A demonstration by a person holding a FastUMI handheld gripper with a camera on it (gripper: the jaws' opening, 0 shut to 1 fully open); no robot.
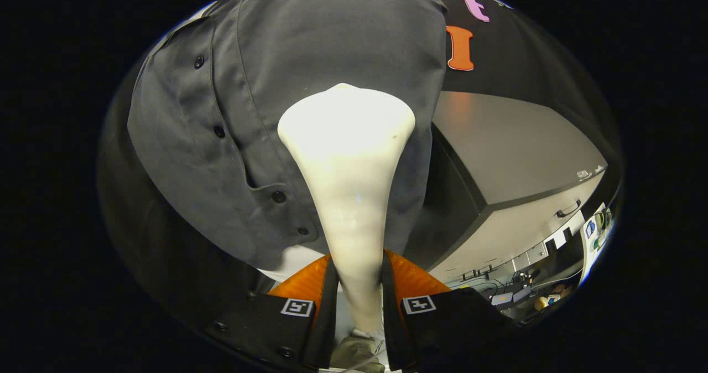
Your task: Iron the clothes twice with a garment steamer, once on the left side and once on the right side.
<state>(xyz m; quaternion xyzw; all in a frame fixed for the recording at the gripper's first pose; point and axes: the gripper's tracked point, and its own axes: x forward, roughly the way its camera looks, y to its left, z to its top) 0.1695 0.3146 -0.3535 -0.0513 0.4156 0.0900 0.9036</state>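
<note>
A white garment steamer [349, 174] stands up between my fingers, its narrow handle clamped by both and its wide head flaring out beyond them. My gripper [357, 284] is shut on that handle. The steamer's head rests against a hanging dark grey shirt [232, 113], on the part of the cloth right of the button placket. Several dark buttons run down the placket to the left of the steamer. The shirt's lower hem ends just above my fingers.
To the right of the shirt stands a grey cabinet [514, 157] with a dark edge and a handle. Below it, far off, lies a cluttered desk [520, 295] with cables and small devices. Black cloth wall surrounds the shirt.
</note>
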